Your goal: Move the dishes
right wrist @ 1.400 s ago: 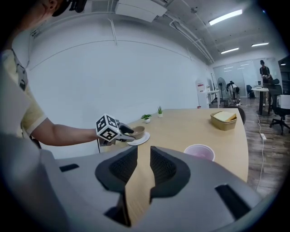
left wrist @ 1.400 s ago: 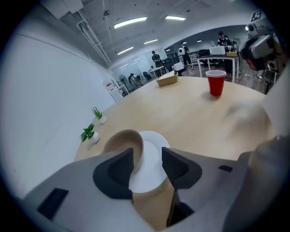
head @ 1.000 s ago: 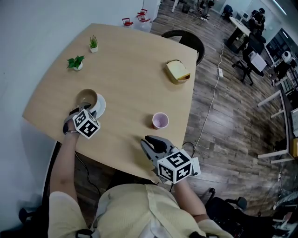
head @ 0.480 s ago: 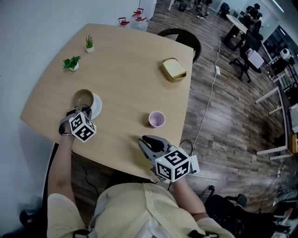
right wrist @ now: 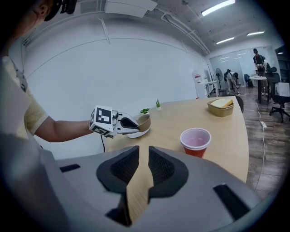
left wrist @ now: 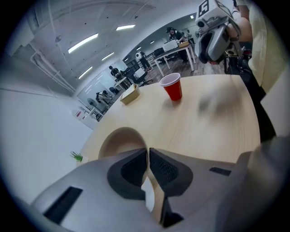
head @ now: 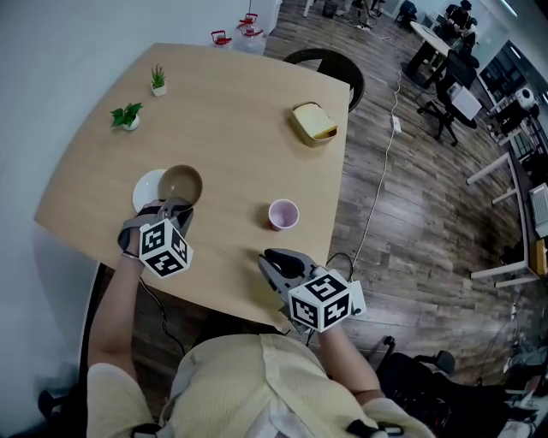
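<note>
At plate's (head: 144,190) right rim, clamped bowl (head: 181,182)

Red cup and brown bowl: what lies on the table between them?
Nothing. The head view shows only bare table between the red cup and the brown bowl.

Bowl (head: 181,182) is beside plate (head: 144,190), cup (head: 283,213) farther right.

I stand at a pale wooden table (head: 231,128). A white wall (head: 51,51) runs along its left side, and dark plank floor (head: 411,214) spreads off its right. A black chair (head: 330,68) sits at its far edge, with office desks (head: 432,38) beyond. Strip lights (right wrist: 217,7) glow overhead.
</note>
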Motion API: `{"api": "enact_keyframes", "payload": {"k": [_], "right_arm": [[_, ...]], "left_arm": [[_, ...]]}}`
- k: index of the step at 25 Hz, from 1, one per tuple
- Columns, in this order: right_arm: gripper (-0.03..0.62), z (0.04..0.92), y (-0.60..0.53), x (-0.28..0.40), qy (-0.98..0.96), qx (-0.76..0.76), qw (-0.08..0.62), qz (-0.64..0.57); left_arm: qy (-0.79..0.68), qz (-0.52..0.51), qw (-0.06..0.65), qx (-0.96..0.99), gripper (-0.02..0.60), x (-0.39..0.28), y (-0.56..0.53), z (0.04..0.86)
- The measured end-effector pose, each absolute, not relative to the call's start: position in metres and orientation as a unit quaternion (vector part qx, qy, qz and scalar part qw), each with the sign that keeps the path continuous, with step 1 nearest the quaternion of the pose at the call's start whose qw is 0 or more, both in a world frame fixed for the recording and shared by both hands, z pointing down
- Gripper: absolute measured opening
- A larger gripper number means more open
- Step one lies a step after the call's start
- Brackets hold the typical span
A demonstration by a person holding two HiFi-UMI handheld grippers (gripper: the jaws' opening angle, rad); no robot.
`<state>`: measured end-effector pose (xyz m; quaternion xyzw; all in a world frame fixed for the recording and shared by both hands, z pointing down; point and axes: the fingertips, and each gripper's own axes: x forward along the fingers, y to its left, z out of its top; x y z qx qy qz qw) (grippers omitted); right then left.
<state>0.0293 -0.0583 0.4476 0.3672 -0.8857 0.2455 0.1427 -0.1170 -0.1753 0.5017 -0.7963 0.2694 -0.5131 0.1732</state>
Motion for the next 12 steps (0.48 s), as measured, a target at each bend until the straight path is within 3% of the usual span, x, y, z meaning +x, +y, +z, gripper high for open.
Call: {"api": "enact_keyframes", "payload": {"k": [12], "right_arm": [[0.074, 0.458, -0.049, 0.046, -0.875, 0.383, 0.143, 0.259]], "left_arm": [[0.166, -0.511, 0.210, -0.817, 0.032, -0.047, -0.132, 0.522]]}}
